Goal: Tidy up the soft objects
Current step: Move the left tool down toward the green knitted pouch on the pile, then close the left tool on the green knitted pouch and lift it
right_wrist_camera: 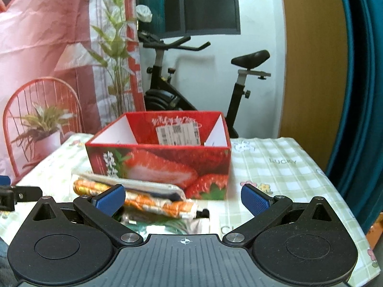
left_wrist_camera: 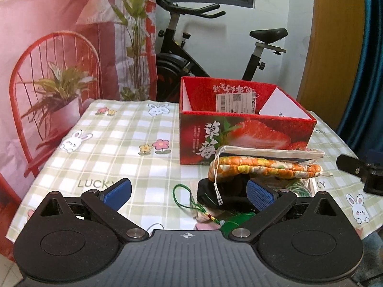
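Checked green cloth covers the table (left_wrist_camera: 115, 129). Both tools stand wide open, gripping nothing: the left tool (left_wrist_camera: 189, 192) near a black soft item (left_wrist_camera: 215, 191), the right tool (right_wrist_camera: 183, 197) before an orange floral pouch (right_wrist_camera: 153, 204). That pouch lies flat, long axis left-right, under a white cloth bag (left_wrist_camera: 270, 152), just before the red strawberry box (left_wrist_camera: 241, 129).

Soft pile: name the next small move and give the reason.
Probably ease the open left gripper forward and close on the orange pouch. It lies atop the pile just ahead of the fingers, in front of the red box, and neither gripper holds anything.
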`<control>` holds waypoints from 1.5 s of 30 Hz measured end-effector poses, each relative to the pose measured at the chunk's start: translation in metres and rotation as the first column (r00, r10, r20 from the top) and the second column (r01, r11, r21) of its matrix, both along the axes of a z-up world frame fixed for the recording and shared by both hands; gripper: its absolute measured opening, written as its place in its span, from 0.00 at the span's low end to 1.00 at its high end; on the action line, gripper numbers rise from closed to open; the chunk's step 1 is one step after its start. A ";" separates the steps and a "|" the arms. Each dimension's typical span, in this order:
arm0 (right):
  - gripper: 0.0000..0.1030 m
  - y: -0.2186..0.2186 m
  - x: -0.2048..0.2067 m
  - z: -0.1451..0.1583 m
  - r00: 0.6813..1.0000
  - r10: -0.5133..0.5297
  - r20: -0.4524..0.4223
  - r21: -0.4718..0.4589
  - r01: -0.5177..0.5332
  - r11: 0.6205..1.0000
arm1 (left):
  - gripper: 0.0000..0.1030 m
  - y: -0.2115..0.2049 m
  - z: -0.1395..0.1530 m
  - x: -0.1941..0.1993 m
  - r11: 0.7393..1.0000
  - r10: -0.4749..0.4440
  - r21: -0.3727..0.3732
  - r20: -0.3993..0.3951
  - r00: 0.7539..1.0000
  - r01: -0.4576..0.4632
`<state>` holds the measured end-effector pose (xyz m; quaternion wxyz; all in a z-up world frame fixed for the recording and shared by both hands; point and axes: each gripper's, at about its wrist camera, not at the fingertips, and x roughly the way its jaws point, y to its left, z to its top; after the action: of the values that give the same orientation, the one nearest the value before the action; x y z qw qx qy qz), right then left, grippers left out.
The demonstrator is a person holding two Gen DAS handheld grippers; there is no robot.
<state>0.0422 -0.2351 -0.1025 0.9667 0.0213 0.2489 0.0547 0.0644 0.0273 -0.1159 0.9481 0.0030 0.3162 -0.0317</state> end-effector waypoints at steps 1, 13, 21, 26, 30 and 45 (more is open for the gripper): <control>1.00 0.000 0.000 -0.001 1.000 0.000 -0.008 -0.002 0.000 1.000 | 1.00 0.000 -0.002 0.000 1.000 0.002 -0.006 -0.007 1.000 -0.002; 1.00 -0.007 0.000 -0.008 0.998 0.019 -0.060 0.025 -0.018 1.000 | 0.99 0.011 -0.013 0.000 0.998 0.021 -0.056 -0.058 0.998 -0.024; 0.99 -0.004 0.000 -0.009 0.996 0.056 -0.064 0.025 -0.055 0.998 | 0.89 0.008 -0.019 0.001 0.994 -0.039 -0.106 -0.080 0.996 0.030; 0.91 0.003 0.002 -0.013 0.989 0.119 -0.086 0.033 -0.116 0.993 | 0.66 0.006 -0.030 0.006 0.982 -0.108 -0.169 -0.127 0.986 0.086; 0.77 0.014 0.003 -0.014 0.973 0.206 -0.102 0.040 -0.203 0.978 | 0.45 0.003 -0.042 0.011 0.972 -0.143 -0.209 -0.183 0.973 0.104; 0.47 0.096 0.013 -0.032 0.794 0.558 -0.240 -0.030 -0.580 0.814 | 0.43 0.011 -0.080 0.039 0.908 -0.225 -0.406 -0.266 0.937 0.103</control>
<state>0.0554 -0.1392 -0.1343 0.8714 -0.0980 0.3518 0.3275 0.1031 0.0384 -0.1961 0.8630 -0.1618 0.4459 -0.1740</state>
